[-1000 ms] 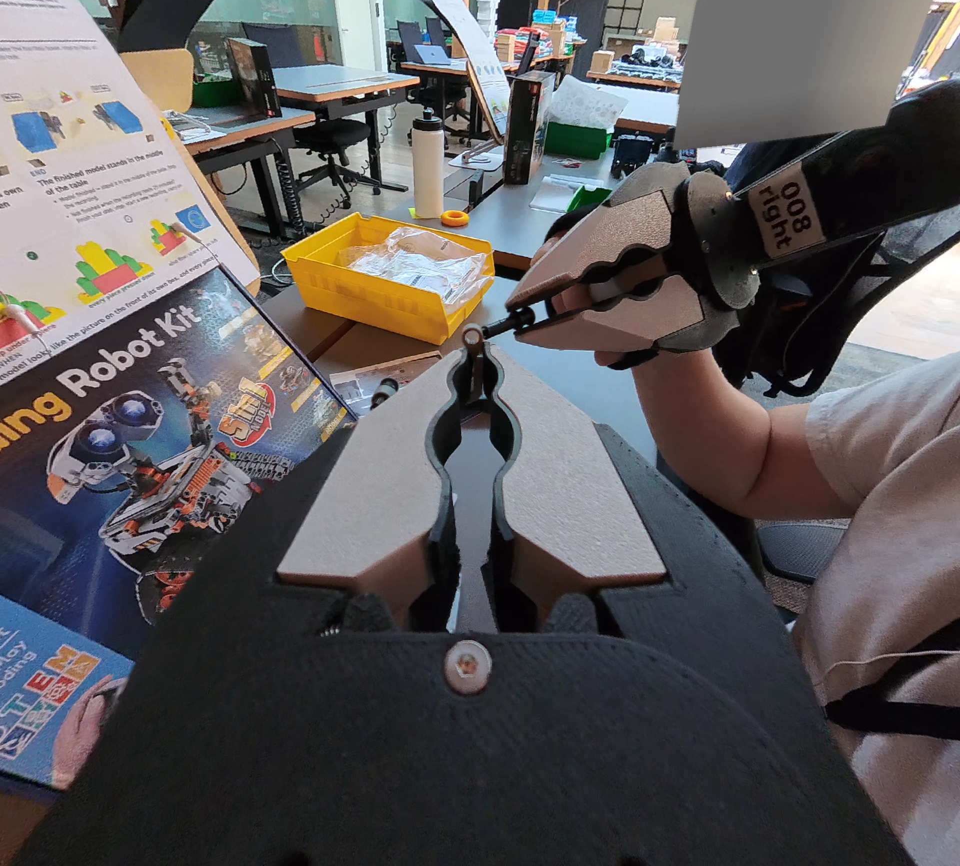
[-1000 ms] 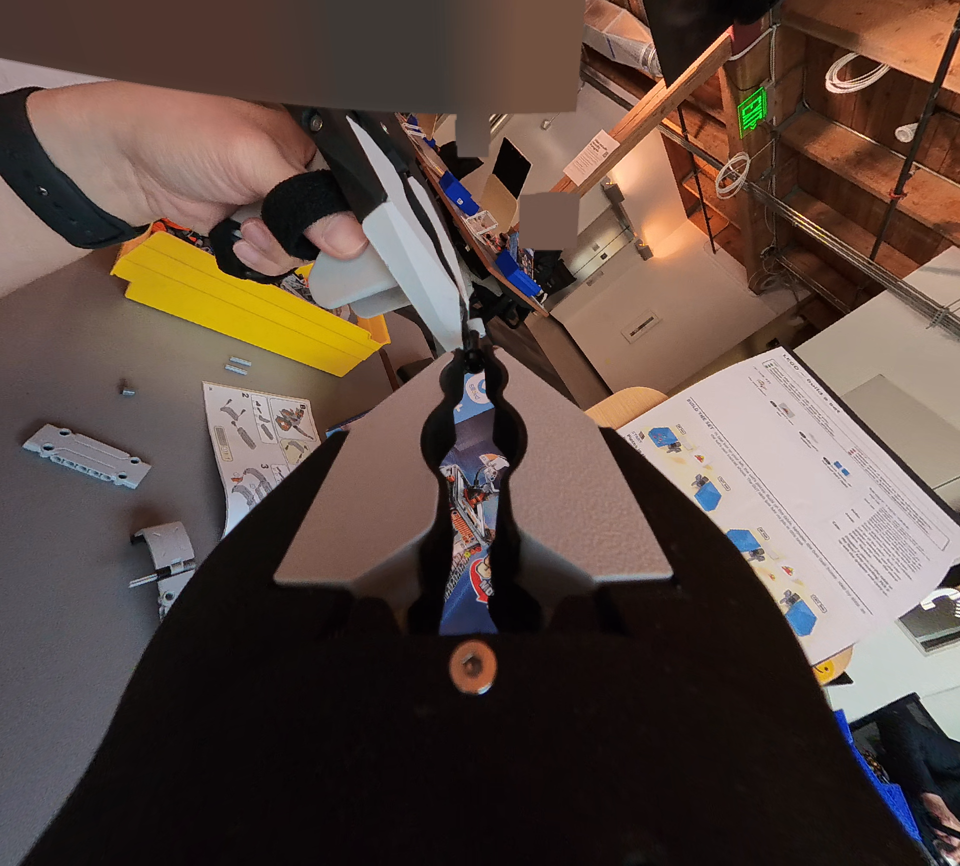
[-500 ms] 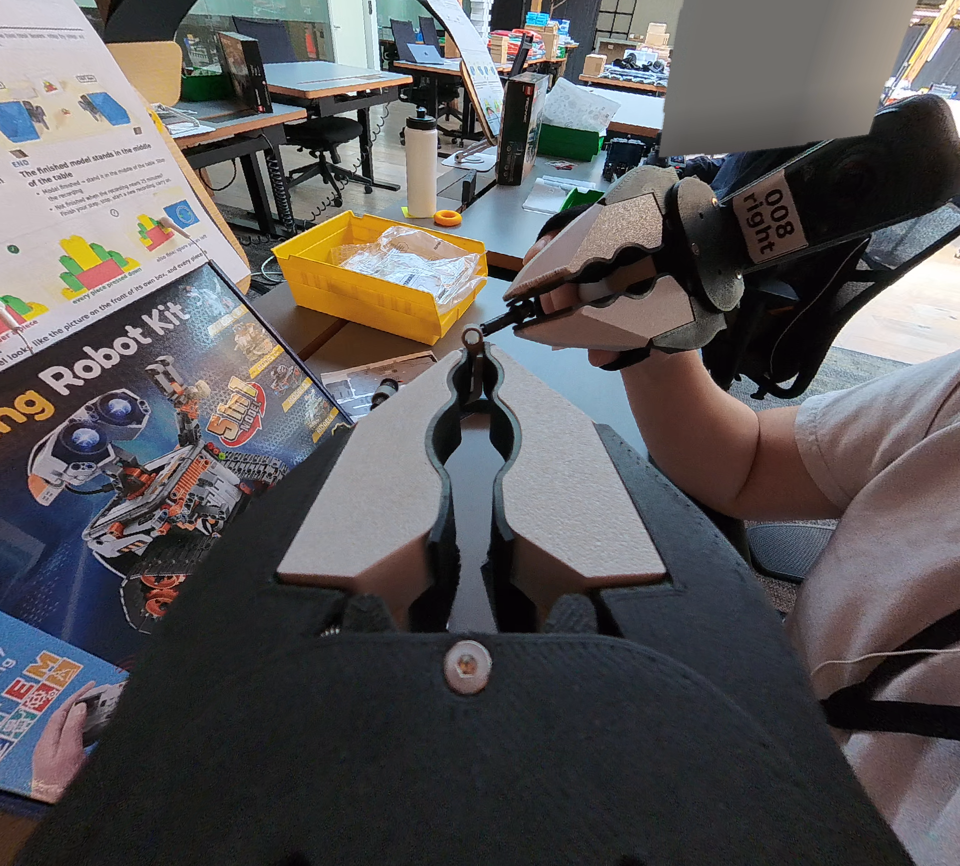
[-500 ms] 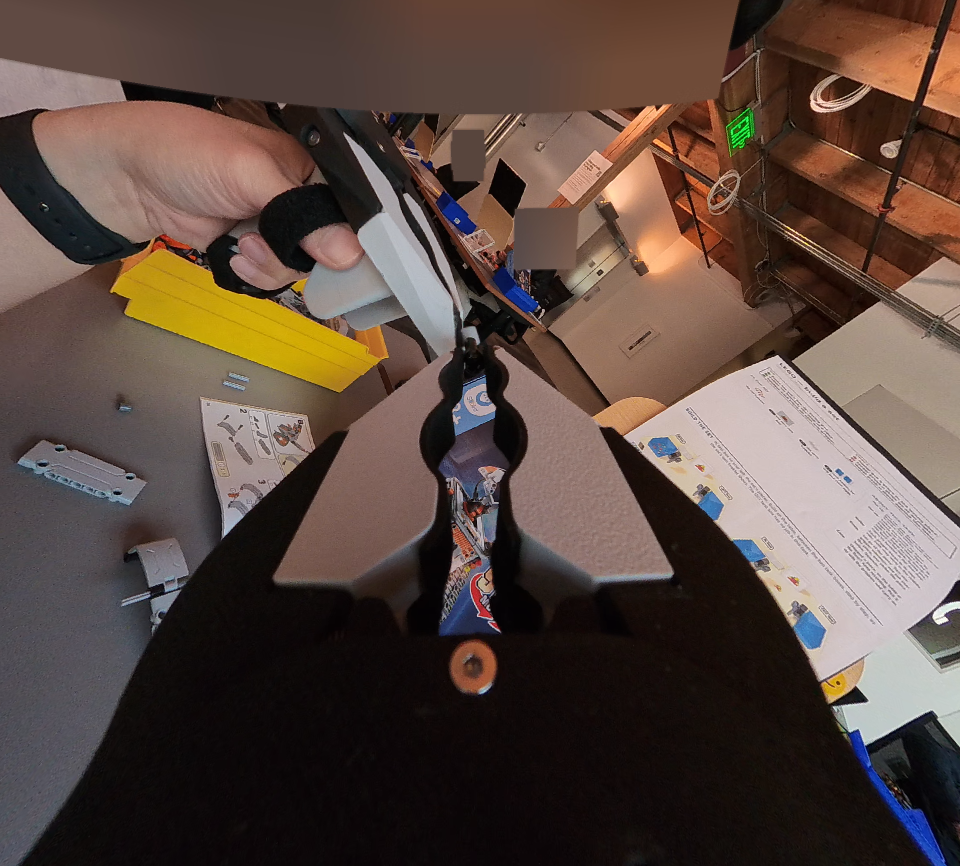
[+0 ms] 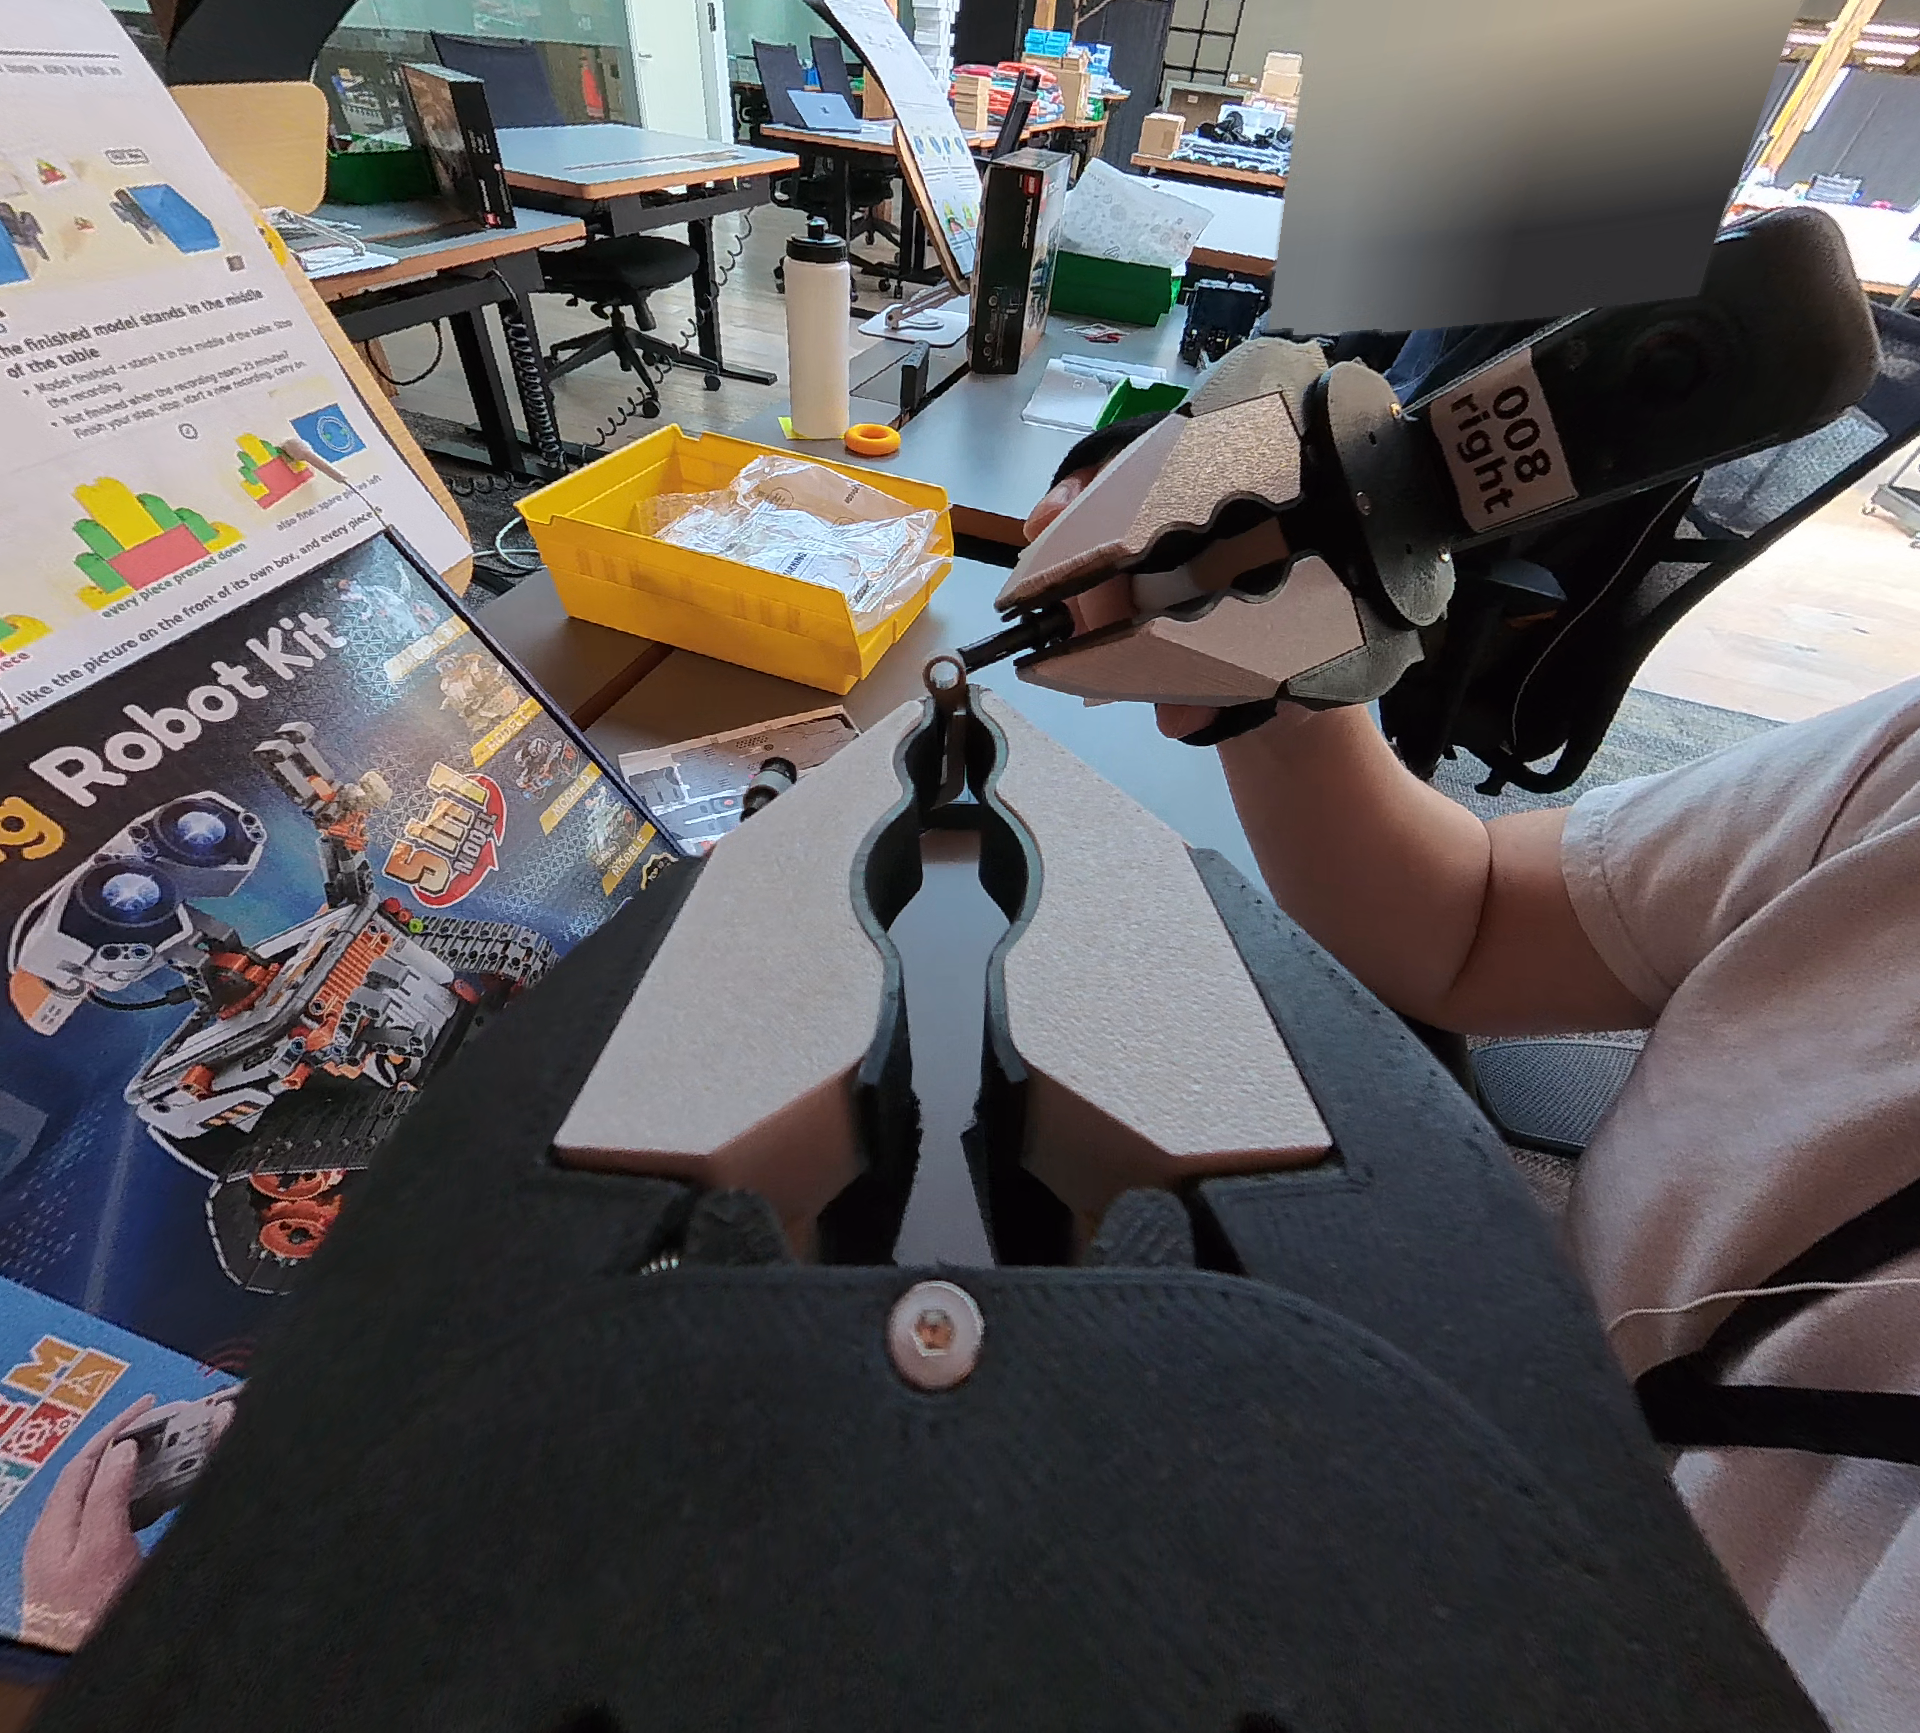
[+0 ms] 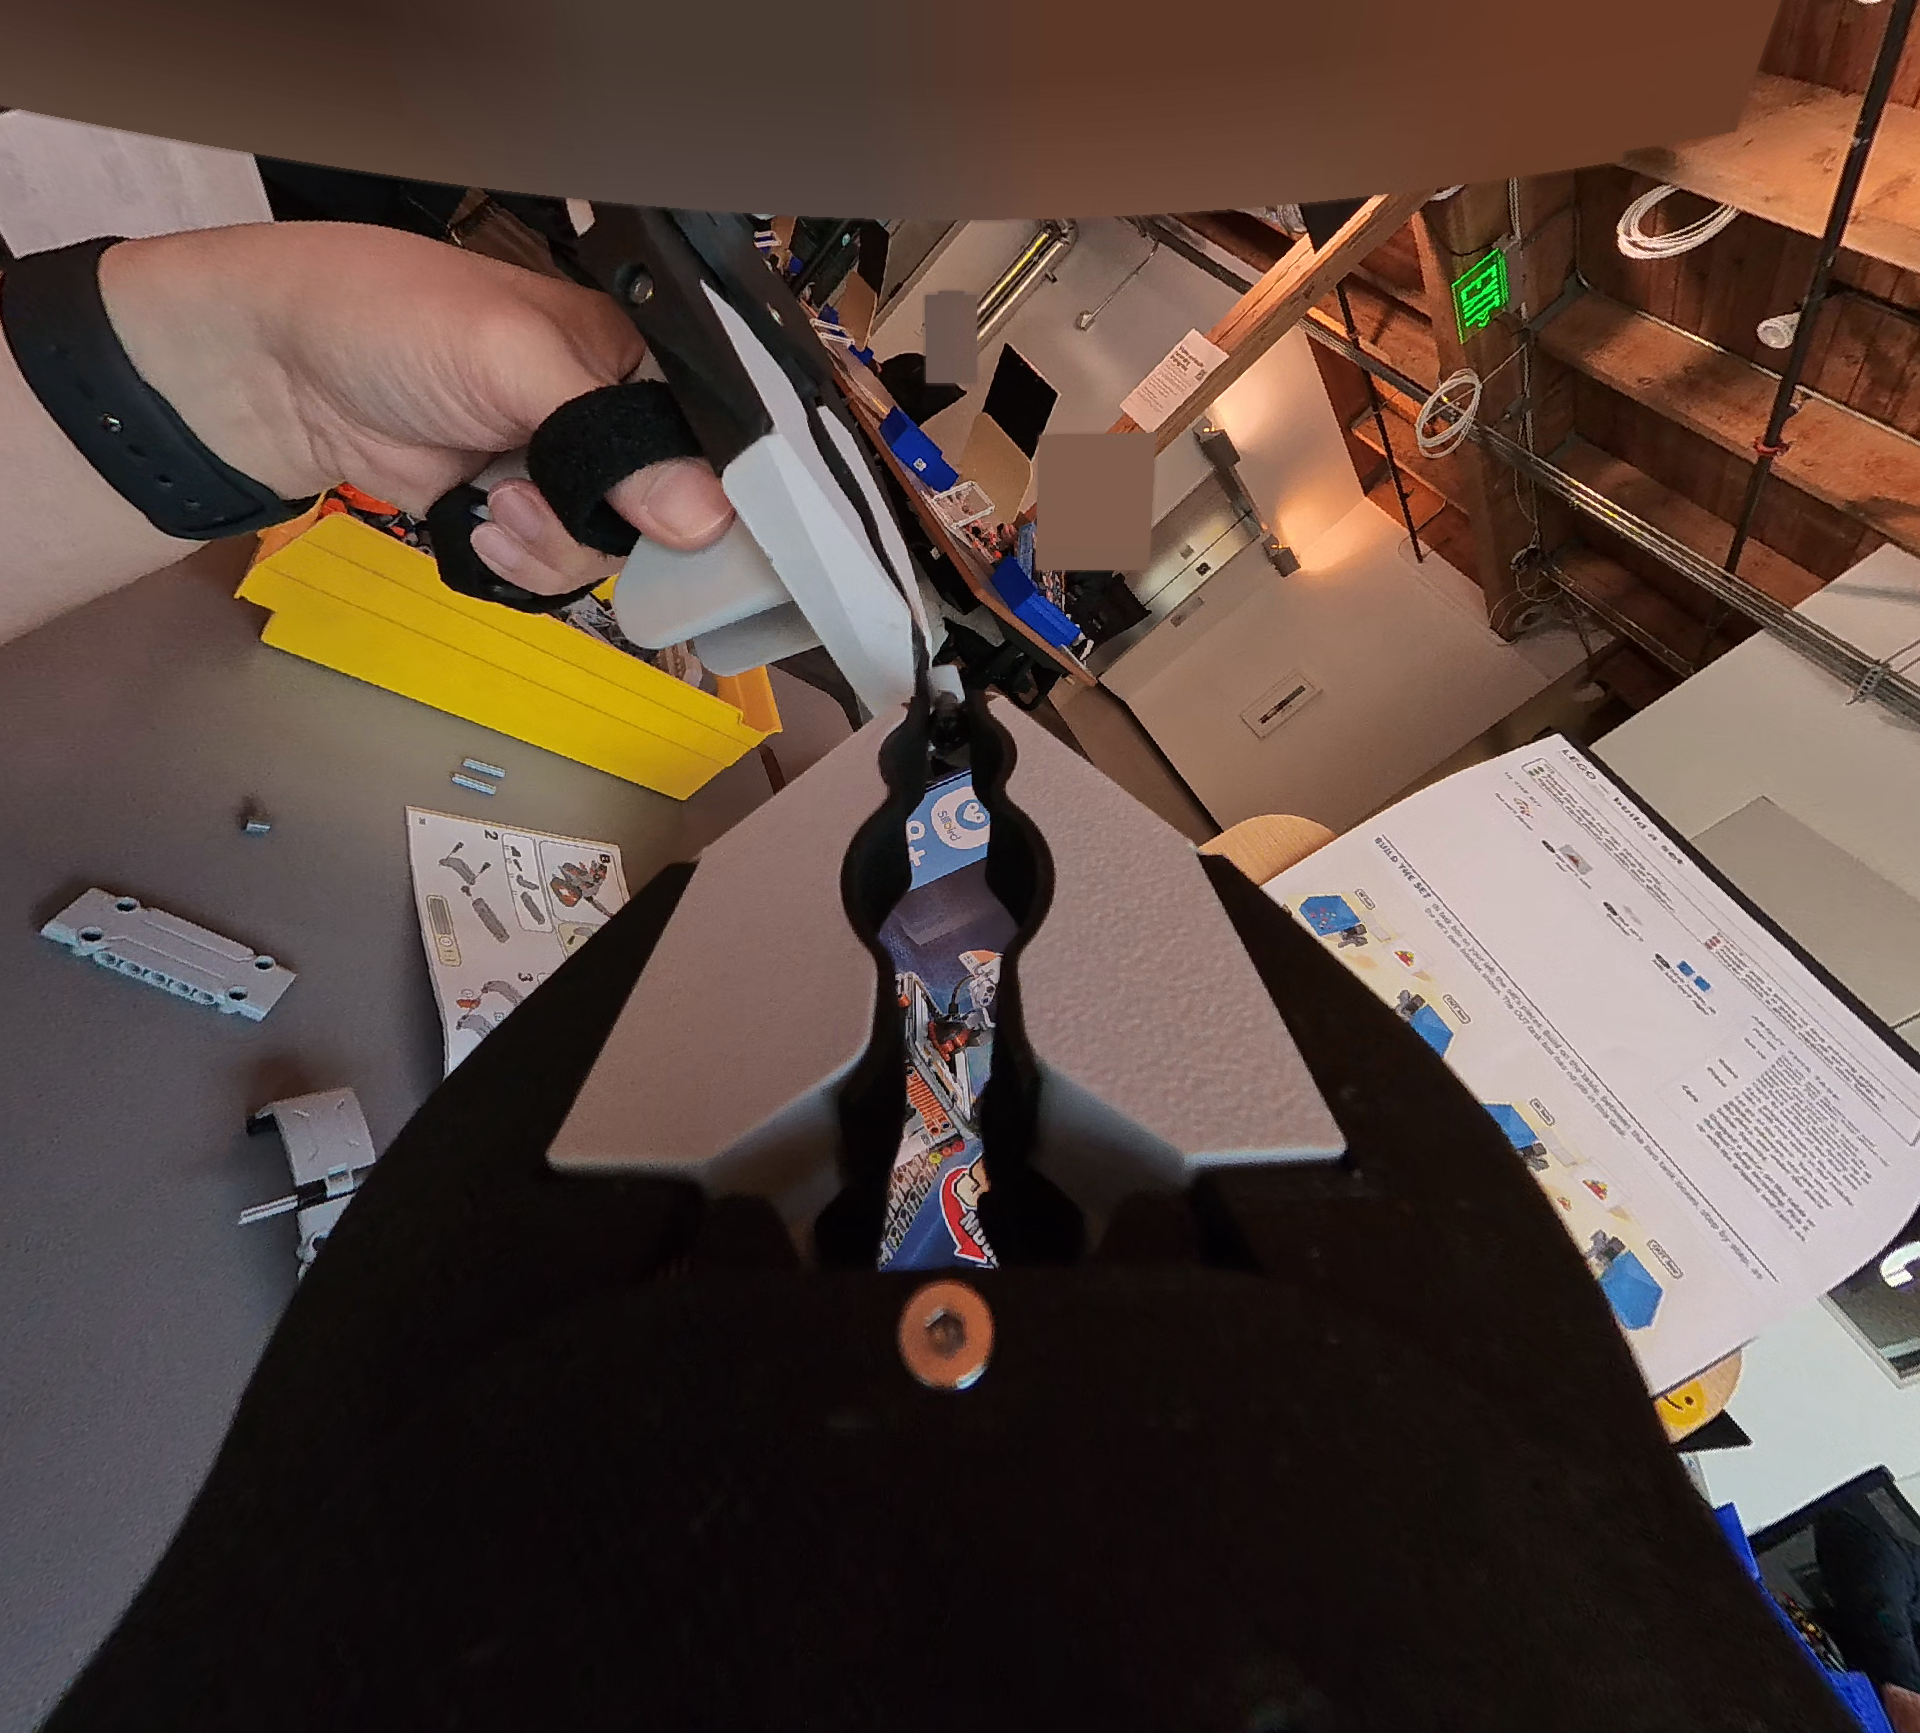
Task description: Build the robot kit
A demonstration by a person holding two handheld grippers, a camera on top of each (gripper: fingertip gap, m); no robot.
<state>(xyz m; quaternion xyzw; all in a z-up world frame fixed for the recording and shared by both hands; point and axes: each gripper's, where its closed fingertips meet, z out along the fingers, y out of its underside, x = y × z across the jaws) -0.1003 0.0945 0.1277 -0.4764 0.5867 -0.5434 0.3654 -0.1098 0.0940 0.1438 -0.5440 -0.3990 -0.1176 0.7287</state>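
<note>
My left gripper (image 5: 948, 733) is shut on a small grey piece (image 5: 943, 677) whose ringed end sticks up past the fingertips. My right gripper (image 5: 1023, 634) comes in from the right, shut on a short black pin (image 5: 1010, 641). The pin's tip sits right at the ring of the grey piece. In the right wrist view my right gripper (image 6: 943, 727) meets the tip of the left gripper (image 6: 914, 655), which a hand (image 6: 395, 374) holds. Both are held in the air above the grey table (image 6: 135, 1371).
A yellow bin (image 5: 717, 587) with plastic bags stands behind. A robot kit box (image 5: 260, 852) and an instruction board (image 5: 135, 333) lean at the left. On the table lie a leaflet (image 6: 509, 914), a grey beam (image 6: 166, 951), a curved grey part (image 6: 317, 1133) and small pins (image 6: 478, 774). Both grippers' tips are roughly 35 cm from the grey beam (image 6: 166, 951).
Both grippers stay shut on their parts, with the pin tip at the grey piece's ring. The pair has drifted slightly, and the right gripper has tilted a little.
</note>
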